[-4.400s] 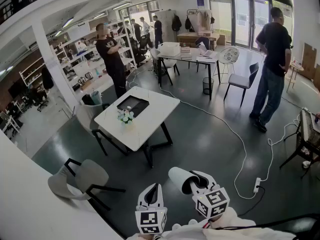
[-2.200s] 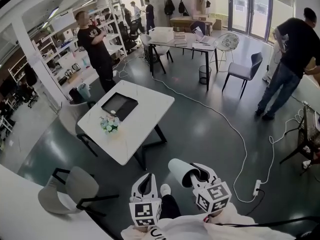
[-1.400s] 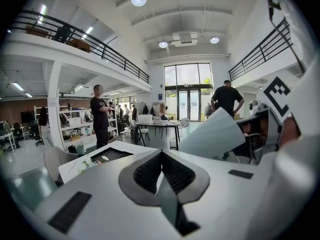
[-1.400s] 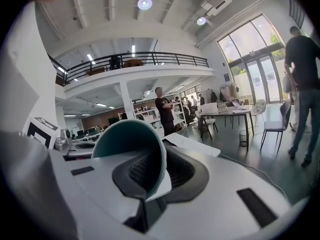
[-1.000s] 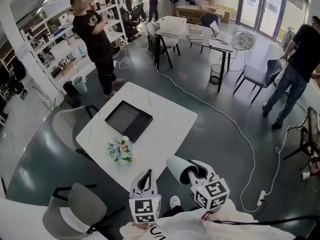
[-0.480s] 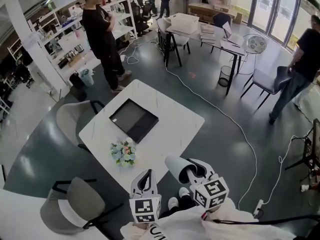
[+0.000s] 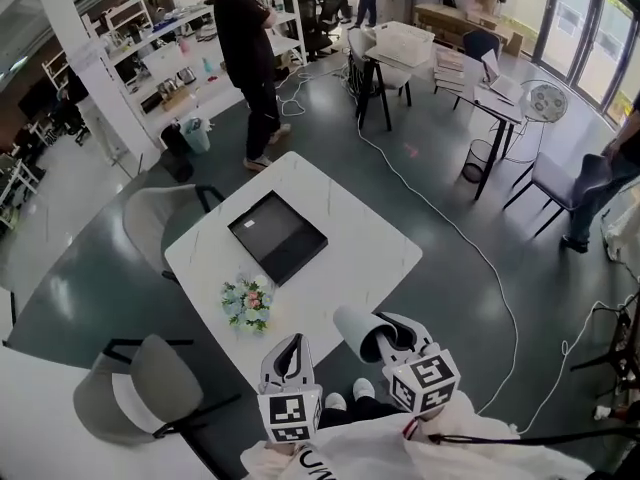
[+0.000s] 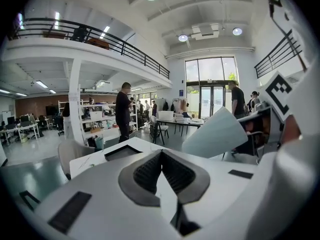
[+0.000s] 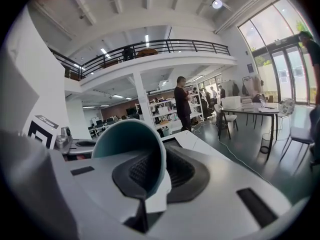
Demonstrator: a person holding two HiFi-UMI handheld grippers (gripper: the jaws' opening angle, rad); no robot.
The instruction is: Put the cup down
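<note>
The right gripper (image 7: 383, 340) clamps the rim of a pale cup (image 7: 352, 328) (teal inside), tipped sideways in the air near the white surface (image 7: 350, 258). The left gripper (image 7: 291, 354) has its jaws together, empty.

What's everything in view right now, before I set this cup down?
table: one, white, middle of floor
tray: one, black, on the table
flowers: one bunch, pastel, on the table's near edge
chairs: two, grey, left of the table
people: several, dark clothes, nearest beyond the table
fan: one, white, far right
cup: one, white outside, teal inside, in right gripper
left gripper: one, white, shut, empty
right gripper: one, white, shut on the cup's wall
</note>
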